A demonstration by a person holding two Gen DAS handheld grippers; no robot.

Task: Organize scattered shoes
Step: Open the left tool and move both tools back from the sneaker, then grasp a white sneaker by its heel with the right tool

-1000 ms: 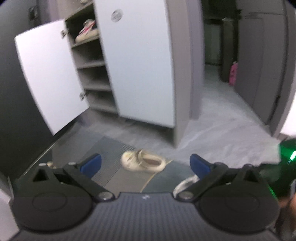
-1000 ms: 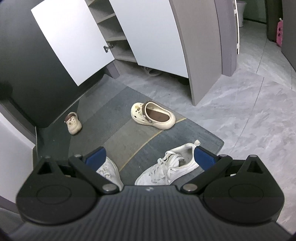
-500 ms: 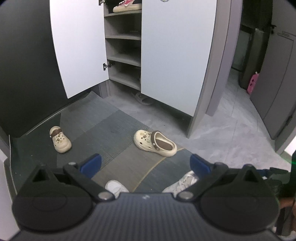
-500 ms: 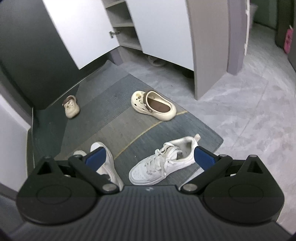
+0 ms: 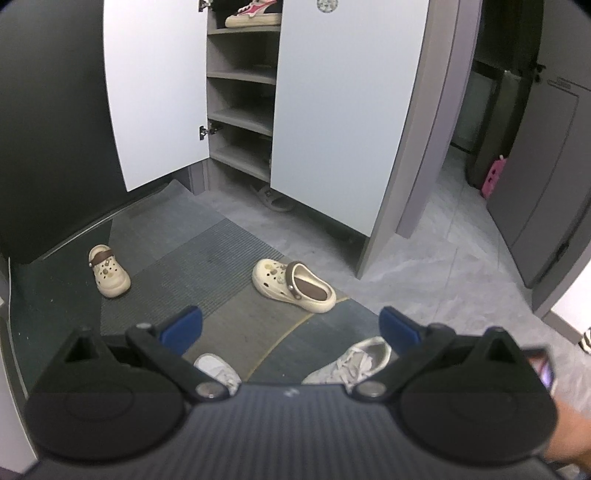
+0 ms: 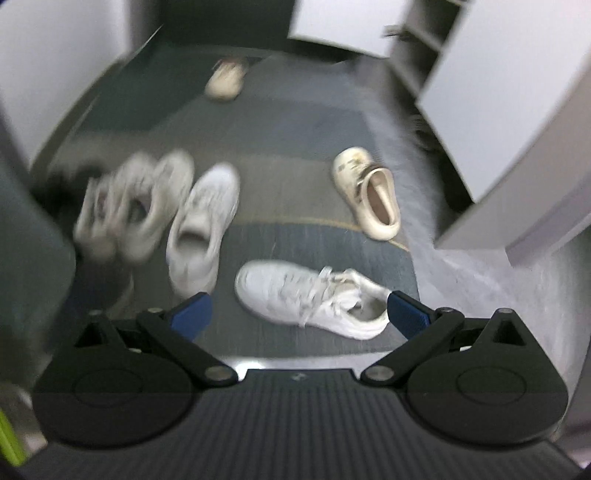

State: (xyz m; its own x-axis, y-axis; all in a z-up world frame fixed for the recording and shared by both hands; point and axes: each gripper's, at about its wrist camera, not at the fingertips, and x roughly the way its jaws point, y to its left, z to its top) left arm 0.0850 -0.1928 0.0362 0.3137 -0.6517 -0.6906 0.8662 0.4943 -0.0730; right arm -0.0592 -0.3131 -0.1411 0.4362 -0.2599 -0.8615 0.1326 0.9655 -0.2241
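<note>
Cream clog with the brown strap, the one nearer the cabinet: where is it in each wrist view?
Left wrist: cream clog centre, on the mat, toe pointing left.
Right wrist: upper right, toe pointing up, blurred.
Shared landmark: the white cabinet door beside it.

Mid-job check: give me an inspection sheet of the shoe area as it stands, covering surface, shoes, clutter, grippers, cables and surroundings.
Surface: grey striped mat over pale tile floor.
Job's things: two cream clogs apart on the mat, small clog and large clog; nearest white sneaker on its sole; further white sneakers beside it, blurred.
Clutter: dark sandal by the cabinet base.
Grippers: left gripper open, empty; right gripper open, empty, above the nearest sneaker.
Cables: nothing seen.
Surroundings: shoe cabinet doors open, pink sneaker on top shelf, lower shelves look bare.
</note>
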